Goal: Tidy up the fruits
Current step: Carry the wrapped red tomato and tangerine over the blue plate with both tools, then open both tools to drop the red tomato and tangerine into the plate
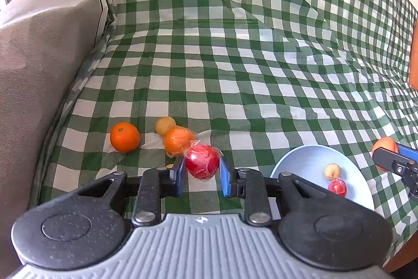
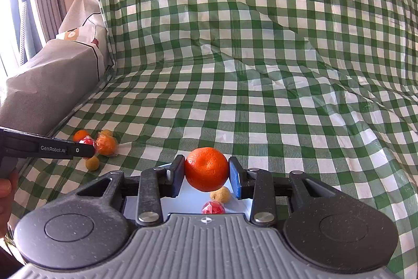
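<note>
left hand-held gripper (image 1: 202, 170): closed around wrapped red fruit (image 1: 202, 161), lower centre | right hand-held gripper (image 2: 206, 175): orange (image 2: 206, 169) held directly above pale blue bowl (image 1: 308, 156), lower right | release judged next.

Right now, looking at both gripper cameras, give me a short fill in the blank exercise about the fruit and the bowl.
1. The left gripper has its fingers around a wrapped ____ fruit.
2. The right gripper holds an orange above the ____.
3. The light blue bowl already holds ____ small fruits.
4. The tablecloth is checked white and ____.

Missing words: red; bowl; two; green
</note>
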The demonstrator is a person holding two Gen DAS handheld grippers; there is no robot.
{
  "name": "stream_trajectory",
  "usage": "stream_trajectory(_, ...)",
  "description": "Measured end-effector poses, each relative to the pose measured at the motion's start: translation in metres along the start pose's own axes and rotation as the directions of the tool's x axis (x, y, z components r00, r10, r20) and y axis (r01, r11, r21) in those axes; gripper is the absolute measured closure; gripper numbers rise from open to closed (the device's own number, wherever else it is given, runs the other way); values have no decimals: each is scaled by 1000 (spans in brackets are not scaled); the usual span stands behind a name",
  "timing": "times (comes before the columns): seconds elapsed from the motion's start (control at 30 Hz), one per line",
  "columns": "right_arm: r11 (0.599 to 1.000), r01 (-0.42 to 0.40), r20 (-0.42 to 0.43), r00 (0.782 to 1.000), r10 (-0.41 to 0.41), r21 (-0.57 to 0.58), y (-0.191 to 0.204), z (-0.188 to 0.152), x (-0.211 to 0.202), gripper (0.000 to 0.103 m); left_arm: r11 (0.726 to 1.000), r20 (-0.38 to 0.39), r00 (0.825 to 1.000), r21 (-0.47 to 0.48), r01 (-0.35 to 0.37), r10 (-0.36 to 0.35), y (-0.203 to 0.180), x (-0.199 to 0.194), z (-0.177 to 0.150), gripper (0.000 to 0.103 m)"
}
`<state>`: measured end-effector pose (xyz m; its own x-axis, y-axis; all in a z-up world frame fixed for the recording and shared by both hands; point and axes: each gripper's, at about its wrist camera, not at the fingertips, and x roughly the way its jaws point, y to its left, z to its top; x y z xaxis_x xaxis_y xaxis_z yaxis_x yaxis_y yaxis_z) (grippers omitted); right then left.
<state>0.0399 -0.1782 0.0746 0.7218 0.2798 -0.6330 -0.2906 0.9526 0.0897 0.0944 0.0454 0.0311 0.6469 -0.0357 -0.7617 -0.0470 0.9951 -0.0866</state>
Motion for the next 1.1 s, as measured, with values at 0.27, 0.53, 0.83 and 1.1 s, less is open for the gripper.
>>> stream_trajectory(0.27, 1000, 10, 1, 1000, -10, 6, 0, 0, -1, 65, 998, -31, 998, 37, 48, -47, -6, 5, -1, 73)
stream_trajectory(0.53, 999, 38, -17, 999, -38, 26, -2, -2, 2, 65, 979, -24, 987, 125, 161, -160, -25, 2, -5, 73)
stream_trajectory(0.83, 1000, 21, -96, 995, -19, 21, 2, -7, 14, 61, 929, -21, 949, 199, 312, -314, -53, -4, -13, 67)
stream_trajectory(1.1, 999, 38, -116, 993, -35, 21, 3, -9, 18, 53, 935, -19, 960, 226, 275, -278, -57, -4, -17, 67)
